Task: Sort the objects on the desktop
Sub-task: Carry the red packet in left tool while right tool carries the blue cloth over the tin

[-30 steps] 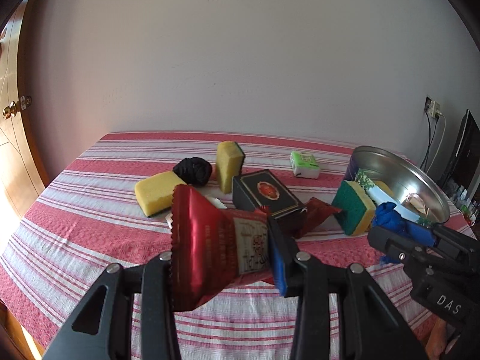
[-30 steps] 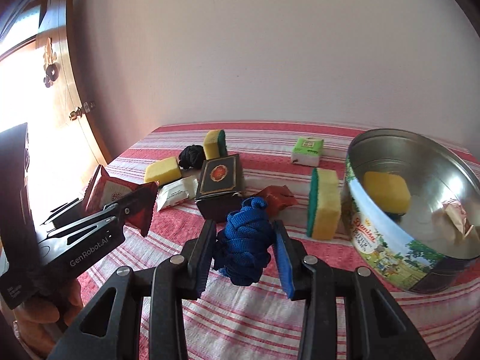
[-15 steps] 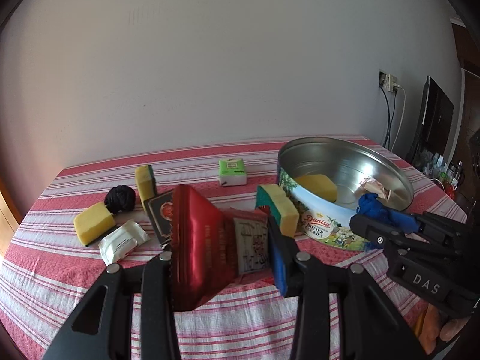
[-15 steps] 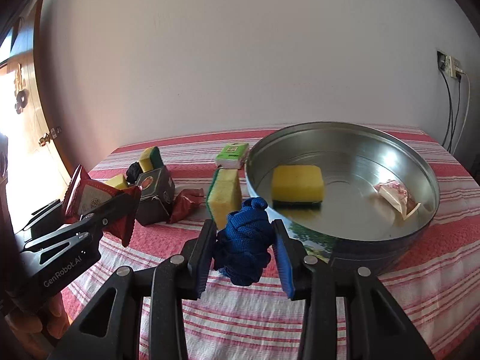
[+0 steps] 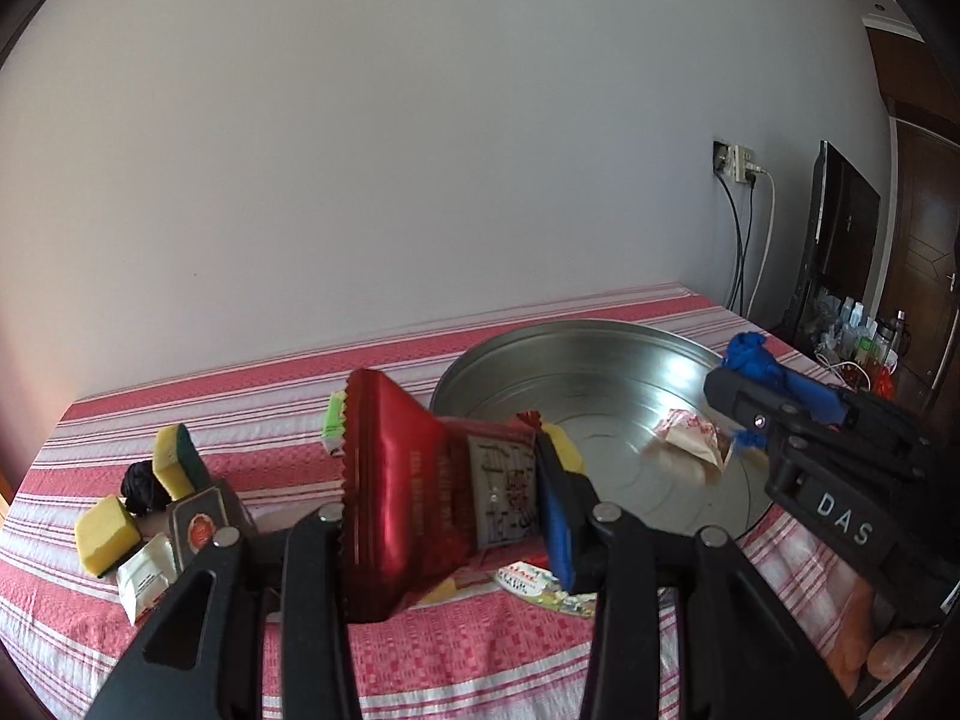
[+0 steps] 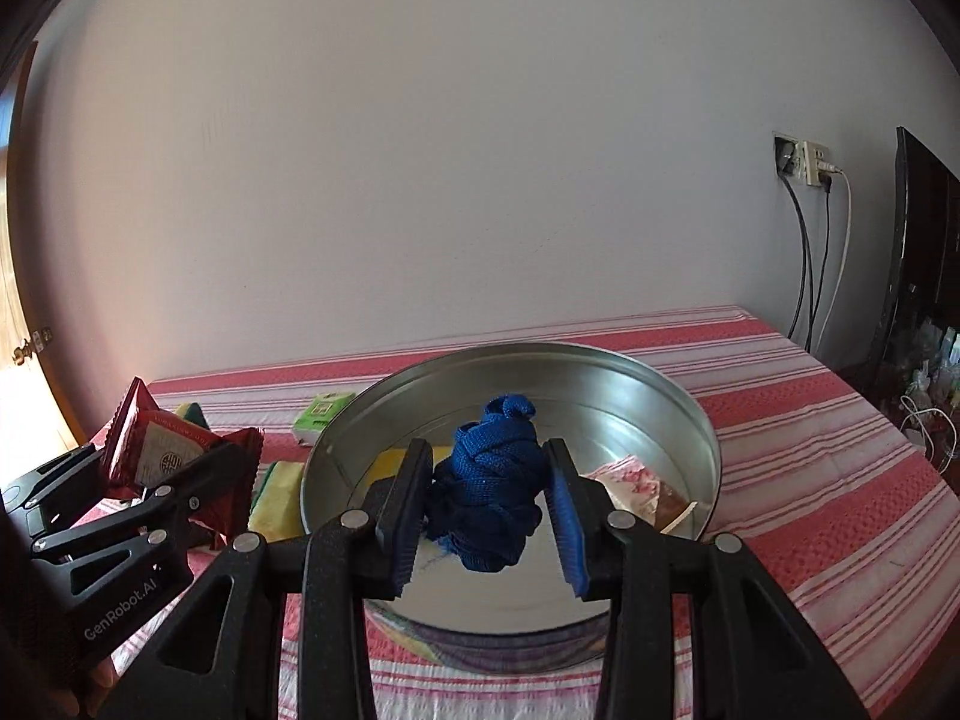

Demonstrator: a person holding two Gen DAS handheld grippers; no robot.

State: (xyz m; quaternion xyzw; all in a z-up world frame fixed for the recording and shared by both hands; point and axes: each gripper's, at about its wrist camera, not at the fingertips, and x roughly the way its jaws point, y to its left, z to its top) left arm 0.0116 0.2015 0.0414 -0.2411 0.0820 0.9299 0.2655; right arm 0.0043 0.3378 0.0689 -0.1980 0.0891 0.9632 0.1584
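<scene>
Clamping a knotted blue cord bundle (image 6: 489,483), the right gripper (image 6: 492,495) hangs over the near part of the round metal tin (image 6: 690,414), so its load lies straight above the tin floor and probably needs only a release. Left of it, the left gripper (image 5: 447,501) is closed on a red snack packet (image 5: 399,492) just short of the tin's near rim, its long axis crosswise between the fingers. Beyond, a yellow sponge (image 6: 393,459) and a pink-printed wrapper (image 6: 636,483) lie inside the tin.

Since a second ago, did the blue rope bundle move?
Yes. The blue rope bundle, shut in the right gripper, went from beside the tin to over its inside.
</scene>
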